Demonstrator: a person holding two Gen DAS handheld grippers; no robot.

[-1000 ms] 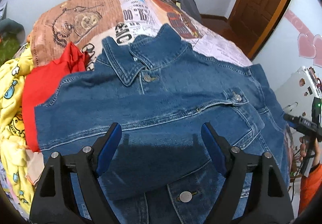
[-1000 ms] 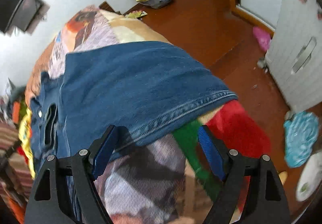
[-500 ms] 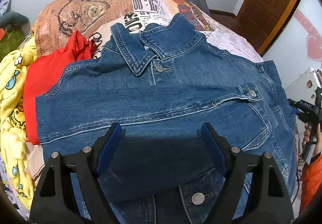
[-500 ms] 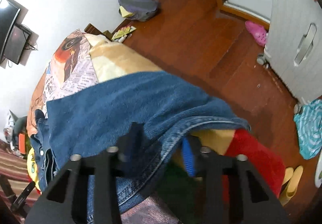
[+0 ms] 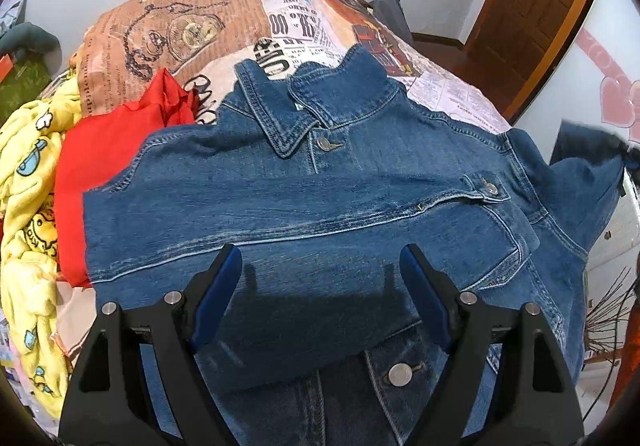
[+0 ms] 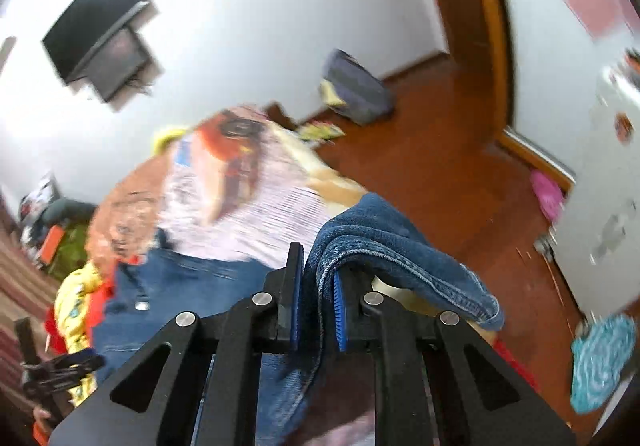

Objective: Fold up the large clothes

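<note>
A blue denim jacket lies front up on the bed, collar at the far side, one sleeve folded across the chest. My left gripper is open and empty just above the jacket's lower front. My right gripper is shut on the jacket's sleeve cuff and holds it lifted off the bed; the raised cuff also shows in the left wrist view at the right edge.
The bed has a newspaper-print cover. A red garment and a yellow printed blanket lie at the jacket's left. A wooden door, brown floor, a grey bag and a white cabinet stand to the right.
My right gripper closed on the sleeve cuff and lifted it up and inward over the bed. My left gripper drew back slightly and stayed open.
</note>
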